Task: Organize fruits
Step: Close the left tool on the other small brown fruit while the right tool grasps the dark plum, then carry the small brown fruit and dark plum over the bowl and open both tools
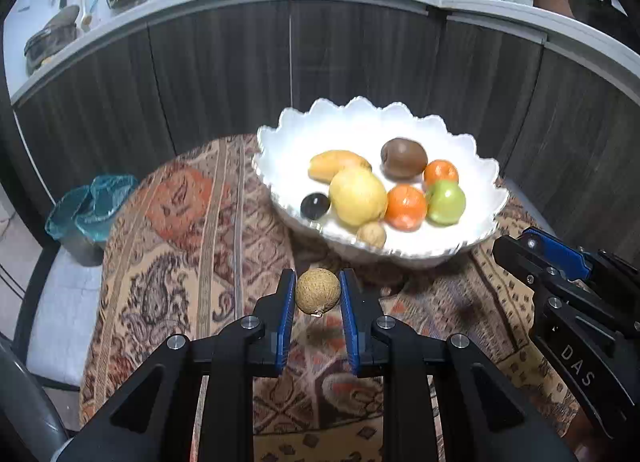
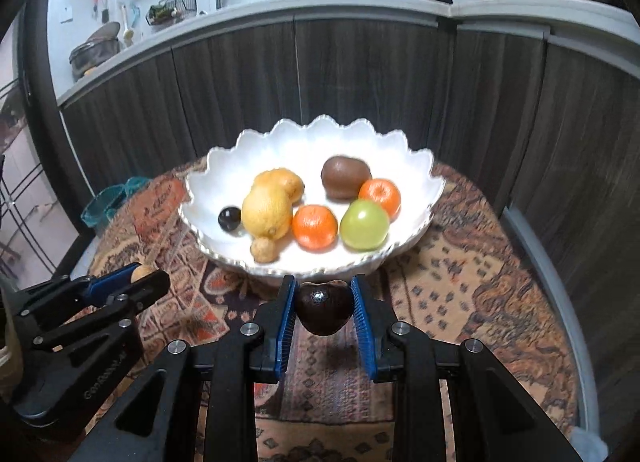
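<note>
1. The left gripper [image 1: 318, 294] has its jaws closed on a small tan round fruit [image 1: 318, 291], which is pinched between the blue pads and held clear of the cloth below.
2. The right gripper [image 2: 324, 308] has its jaws closed on a dark, glossy fruit [image 2: 324, 308], likewise gripped from both sides and lifted off the surface.
3. From either pair of jaws, the white scalloped bowl [image 2: 416, 169] lies straight ahead and a little beyond the fingertips; its near rim is just past the held fruit in both wrist views. The move ahead, as I judge it, is forward and over that rim.
4. The two grippers sit side by side, and each looks about equally near the bowl, so neither has a clear lead.
5. Both held fruits are roundish, so no long axis matters for the drop.
6. The bowl already holds a lemon [image 2: 267, 210], a yellow-orange fruit behind it [image 2: 286, 181], a kiwi [image 2: 346, 177], two oranges [image 2: 315, 226], a green apple [image 2: 364, 225], a small dark plum-like fruit [image 2: 229, 217] and a small tan fruit [image 2: 264, 249] near the front rim.
7. The free space inside lies toward the far wall and the left front.
8. The bowl stands on a tabletop covered with a patterned cloth [image 2: 460, 262].
</note>
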Tool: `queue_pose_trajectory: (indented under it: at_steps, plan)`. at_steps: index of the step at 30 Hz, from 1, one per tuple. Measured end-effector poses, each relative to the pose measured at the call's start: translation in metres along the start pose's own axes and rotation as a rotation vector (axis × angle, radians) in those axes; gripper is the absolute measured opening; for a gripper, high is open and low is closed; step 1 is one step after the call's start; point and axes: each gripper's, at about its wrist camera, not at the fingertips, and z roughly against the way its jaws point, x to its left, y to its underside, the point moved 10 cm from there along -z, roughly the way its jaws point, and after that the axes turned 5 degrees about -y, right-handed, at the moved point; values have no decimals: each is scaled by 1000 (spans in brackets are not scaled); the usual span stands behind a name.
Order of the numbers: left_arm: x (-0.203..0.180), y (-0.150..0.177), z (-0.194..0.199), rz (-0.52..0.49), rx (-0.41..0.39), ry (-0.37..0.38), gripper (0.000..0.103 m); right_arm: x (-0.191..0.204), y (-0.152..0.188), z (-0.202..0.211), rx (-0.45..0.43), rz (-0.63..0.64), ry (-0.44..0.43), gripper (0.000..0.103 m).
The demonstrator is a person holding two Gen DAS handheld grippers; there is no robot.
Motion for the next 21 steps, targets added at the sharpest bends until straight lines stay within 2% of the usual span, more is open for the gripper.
queue_pose_trajectory:
  at_steps: [12, 21]
  plan:
    - [-10, -54, 4, -21, -75, 1, 23, -17, -46, 12, -88, 9, 20, 29]
    - [-12, -91, -20, -23, -100, -3, 23, -29, -84, -9, -118, 21, 25, 29]
